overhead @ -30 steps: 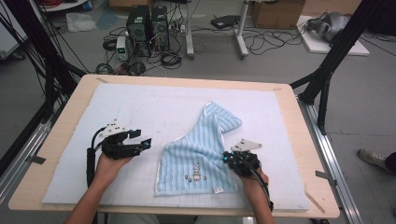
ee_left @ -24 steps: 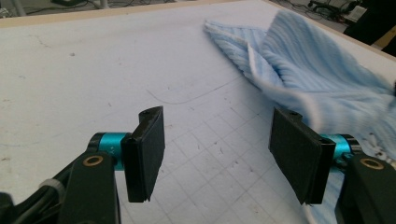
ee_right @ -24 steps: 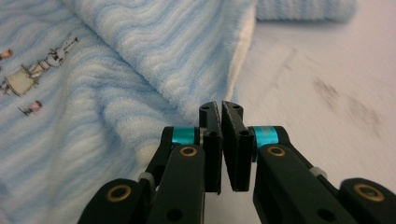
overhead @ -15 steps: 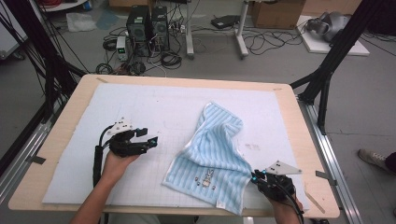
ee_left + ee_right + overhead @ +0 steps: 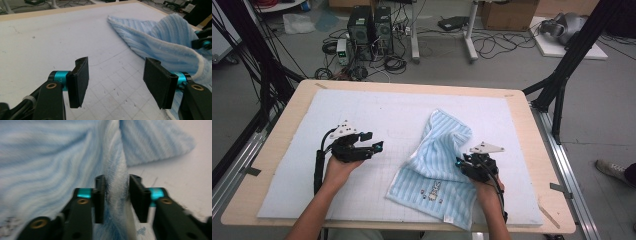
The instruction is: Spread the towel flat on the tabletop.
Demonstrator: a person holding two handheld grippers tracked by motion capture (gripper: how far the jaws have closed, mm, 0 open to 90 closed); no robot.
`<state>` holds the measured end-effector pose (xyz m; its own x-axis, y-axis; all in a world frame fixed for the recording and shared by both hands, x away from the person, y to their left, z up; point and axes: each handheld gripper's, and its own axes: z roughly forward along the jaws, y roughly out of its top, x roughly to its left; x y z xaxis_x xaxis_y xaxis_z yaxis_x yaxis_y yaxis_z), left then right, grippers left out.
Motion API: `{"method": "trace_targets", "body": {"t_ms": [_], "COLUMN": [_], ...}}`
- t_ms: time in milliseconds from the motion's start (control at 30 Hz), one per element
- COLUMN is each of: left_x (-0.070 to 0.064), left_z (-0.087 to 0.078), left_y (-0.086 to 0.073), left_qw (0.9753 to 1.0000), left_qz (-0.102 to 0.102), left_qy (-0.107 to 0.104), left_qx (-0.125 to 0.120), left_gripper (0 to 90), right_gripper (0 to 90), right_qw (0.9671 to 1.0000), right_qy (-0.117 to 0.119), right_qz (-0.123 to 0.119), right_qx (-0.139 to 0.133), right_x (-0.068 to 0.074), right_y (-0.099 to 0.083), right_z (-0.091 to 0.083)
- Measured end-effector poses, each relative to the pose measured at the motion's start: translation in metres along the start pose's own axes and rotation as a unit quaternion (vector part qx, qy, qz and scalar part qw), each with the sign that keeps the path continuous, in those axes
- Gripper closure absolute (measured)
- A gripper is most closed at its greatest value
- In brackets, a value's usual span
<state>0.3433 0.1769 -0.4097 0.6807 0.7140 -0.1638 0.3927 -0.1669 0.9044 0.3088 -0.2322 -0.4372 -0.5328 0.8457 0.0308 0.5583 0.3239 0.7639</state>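
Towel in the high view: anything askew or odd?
Yes. The blue striped towel lies crooked on the white mat, bunched into a raised fold where the right tool pinches its edge. The near corner hangs close to the mat's front edge. The left tool is open, apart from it. No damage or spills.

Even indoor light, soft shadows, close-up blurred

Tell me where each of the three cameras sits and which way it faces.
High view: above the person's side, looking forward and down on the wooden table; both forearms show.
Left gripper view: rides the left gripper, jaws open, facing the white gridded mat.
Right gripper view: rides the right gripper, jaws pinching the white towel hem.
Shared: the light-blue striped terry towel appears in all three.
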Motion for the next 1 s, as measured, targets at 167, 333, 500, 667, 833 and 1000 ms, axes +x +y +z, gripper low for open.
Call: {"method": "trace_targets", "body": {"t_ms": [167,333,500,667,833,1000], "left_x": [-0.004,-0.01,-0.017,-0.032,-0.043,-0.054], "left_z": [0.007,0.018,0.035,0.06,0.09,0.118], "left_y": [0.01,0.02,0.028,0.035,0.038,0.037], "left_qw": [0.9999,0.9996,0.999,0.9979,0.9962,0.9936], "left_qz": [0.014,0.022,0.028,0.039,0.038,0.052], "left_qy": [-0.003,-0.013,-0.023,-0.039,-0.05,-0.047], "left_qx": [0.009,0.015,0.025,0.035,0.06,0.089], "left_gripper": [37.7,37.8,37.8,37.9,38.1,42.0], "right_gripper": [85.6,85.5,72.9,51.0,35.9,35.7], "right_qw": [0.9995,0.9991,0.9995,0.9986,0.9956,0.9938], "right_qy": [0.002,-0.001,0.014,0.007,-0.017,-0.029], "right_qz": [-0.022,-0.034,-0.03,0.0,0.03,0.051], "right_qx": [0.021,0.027,0.004,-0.053,-0.087,-0.094], "right_x": [0.003,0.004,0.006,0.001,-0.014,-0.024], "right_y": [-0.013,-0.029,-0.045,-0.043,-0.041,-0.045], "right_z": [-0.004,-0.028,-0.05,-0.06,-0.066,-0.069]}}
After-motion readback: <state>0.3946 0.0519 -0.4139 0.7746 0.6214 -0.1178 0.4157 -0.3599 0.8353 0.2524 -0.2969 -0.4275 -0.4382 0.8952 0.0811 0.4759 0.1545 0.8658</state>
